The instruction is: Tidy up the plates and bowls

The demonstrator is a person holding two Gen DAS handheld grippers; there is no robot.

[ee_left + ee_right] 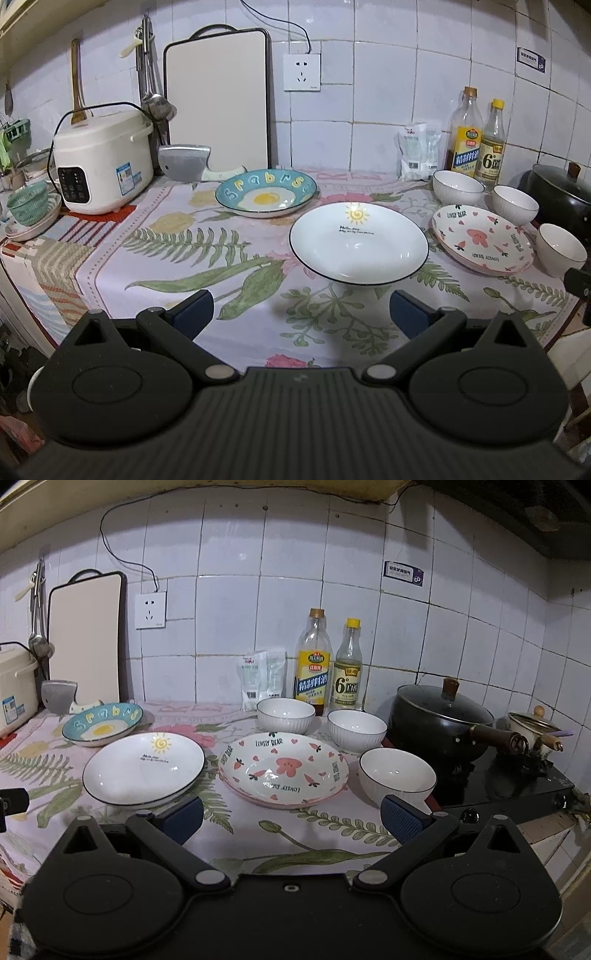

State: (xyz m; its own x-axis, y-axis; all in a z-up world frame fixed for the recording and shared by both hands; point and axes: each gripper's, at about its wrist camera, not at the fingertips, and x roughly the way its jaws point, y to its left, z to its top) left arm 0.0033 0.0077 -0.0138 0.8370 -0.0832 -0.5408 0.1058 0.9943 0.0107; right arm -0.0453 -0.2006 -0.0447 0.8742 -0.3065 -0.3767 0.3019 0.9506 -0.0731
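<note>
Left gripper (301, 312): I see my black two-finger tool with blue pads spread wide, holding nothing, above the flowered cloth just short of the sun plate.

Right gripper (291, 819): mine too, jaws wide apart and empty, the pink plate's near rim between the pads in view; whether anything touches I cannot tell.

Open room: the floral-print tablecloth (177, 258) lies bare in front of and to the left of my left tool, up to the striped cloth at the counter's left edge.

White round plate with black rim and yellow sun drawing (358, 243): sits flat at mid-counter, just beside the pink plate, their rims near but apart.

Pink-rimmed white plate with carrots, hearts and lettering (283, 770): flat, right of the sun plate; it looks like two stacked, though I cannot be sure.

Teal plate with fried-egg picture and letters (266, 192): behind the sun plate, near the cleaver (184, 162).

Three white ribbed bowls with dark rims: upright, empty; rear-left bowl (285, 715), rear-right bowl (357, 730), and near bowl (397, 775) just beside my right pad.

Right edge: black lidded pot (439, 720) on the dark stove, close to the bowls.

Back edge: two bottles (313, 664), white cutting board (218, 99) against the tiled wall.

Left edge: white rice cooker (101, 162).
</note>
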